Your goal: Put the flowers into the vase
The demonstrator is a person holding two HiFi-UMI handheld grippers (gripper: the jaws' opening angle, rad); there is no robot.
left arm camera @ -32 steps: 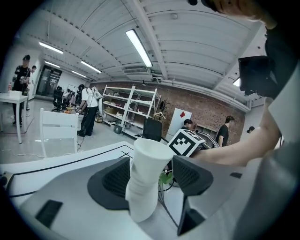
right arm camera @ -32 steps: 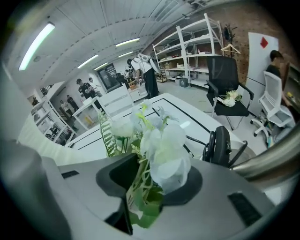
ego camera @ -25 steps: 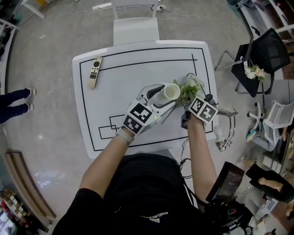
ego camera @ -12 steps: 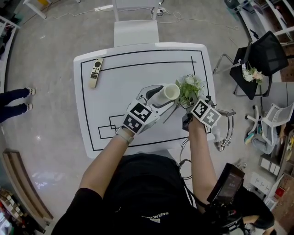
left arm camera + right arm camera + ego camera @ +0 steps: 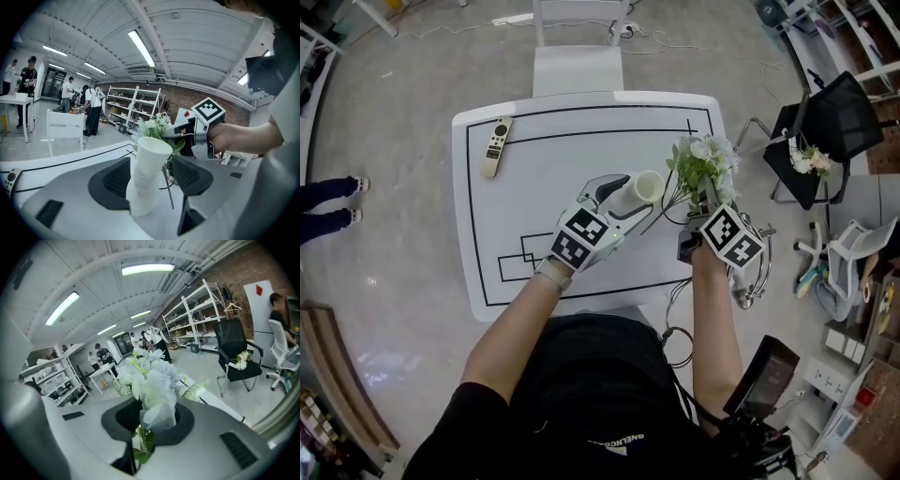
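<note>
Grips tilted vase (image 5: 641, 187) with left gripper (image 5: 622, 199) near tabletop's (image 5: 544, 159) right edge; pinches flowers (image 5: 705, 161) by stems with right gripper (image 5: 697, 208), jaws just closing tighter.

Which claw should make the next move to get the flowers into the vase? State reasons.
Right. The right claw holds the flowers, its jaws having just closed further on them, beside the mouth of the vase; the left claw is shut on the vase, steadying it.
</note>
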